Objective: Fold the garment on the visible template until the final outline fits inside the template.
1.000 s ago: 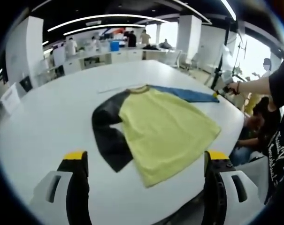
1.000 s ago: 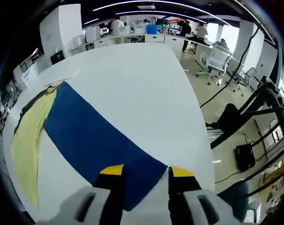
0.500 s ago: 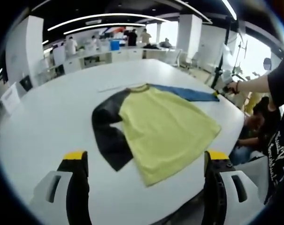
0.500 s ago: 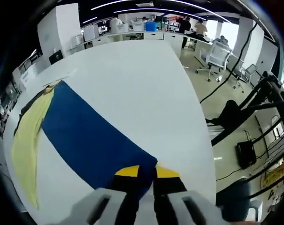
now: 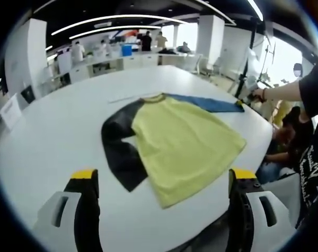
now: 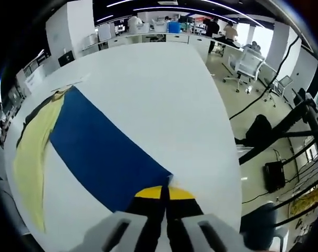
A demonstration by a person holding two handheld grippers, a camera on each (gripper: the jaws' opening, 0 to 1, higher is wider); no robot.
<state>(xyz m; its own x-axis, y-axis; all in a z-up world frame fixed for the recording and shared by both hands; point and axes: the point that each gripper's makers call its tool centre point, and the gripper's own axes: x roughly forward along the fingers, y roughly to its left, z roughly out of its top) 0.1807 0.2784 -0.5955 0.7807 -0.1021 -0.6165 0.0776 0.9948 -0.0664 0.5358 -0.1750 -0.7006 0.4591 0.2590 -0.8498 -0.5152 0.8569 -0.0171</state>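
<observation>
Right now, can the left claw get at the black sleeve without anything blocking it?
Probably yes. The left claw is open and hovers short of the black sleeve, with only bare white table between them.

White table carries a shirt (yellow, black, blue) lying flat.

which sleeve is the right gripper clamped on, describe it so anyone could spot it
On the big white table lies a shirt with a yellow body. The right gripper pinches the cuff of its blue sleeve; the other sleeve is black.
</observation>
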